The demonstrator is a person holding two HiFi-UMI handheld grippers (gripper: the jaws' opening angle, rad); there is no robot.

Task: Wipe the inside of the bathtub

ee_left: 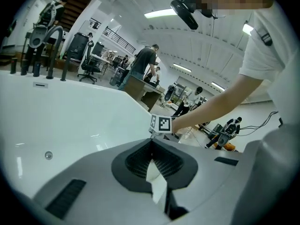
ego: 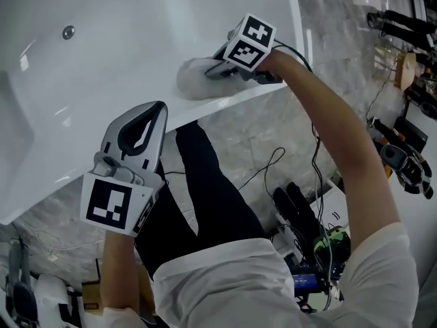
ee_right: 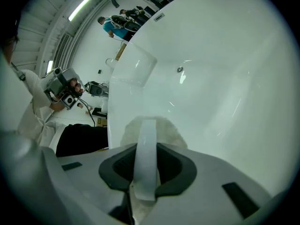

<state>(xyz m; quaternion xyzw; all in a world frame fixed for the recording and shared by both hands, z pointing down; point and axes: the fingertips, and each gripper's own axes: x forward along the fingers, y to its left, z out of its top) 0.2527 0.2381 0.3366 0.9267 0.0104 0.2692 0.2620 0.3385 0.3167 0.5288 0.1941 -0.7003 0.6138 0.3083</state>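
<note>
Right gripper (ego: 213, 72) clamped on strap of fluffy wiping pad (ego: 194, 80). Pad lies on near rim of bathtub (ego: 136, 53), not yet down inside the bathtub. Left gripper (ego: 157, 109) has jaws together and looks empty; it hovers over same bathtub rim, well apart from pad.

To wipe well:
- keep pad flat
- press evenly
- stroke from bathtub rim down inner wall in overlapping passes
- keep strap firmly pinched

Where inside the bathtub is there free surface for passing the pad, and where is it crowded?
Inside the bathtub, all is bare from the wiping pad in the right gripper across to the round metal fitting. The rim beside the left gripper is bare too. The floor beside the person's legs is crowded with cables and devices.
</note>
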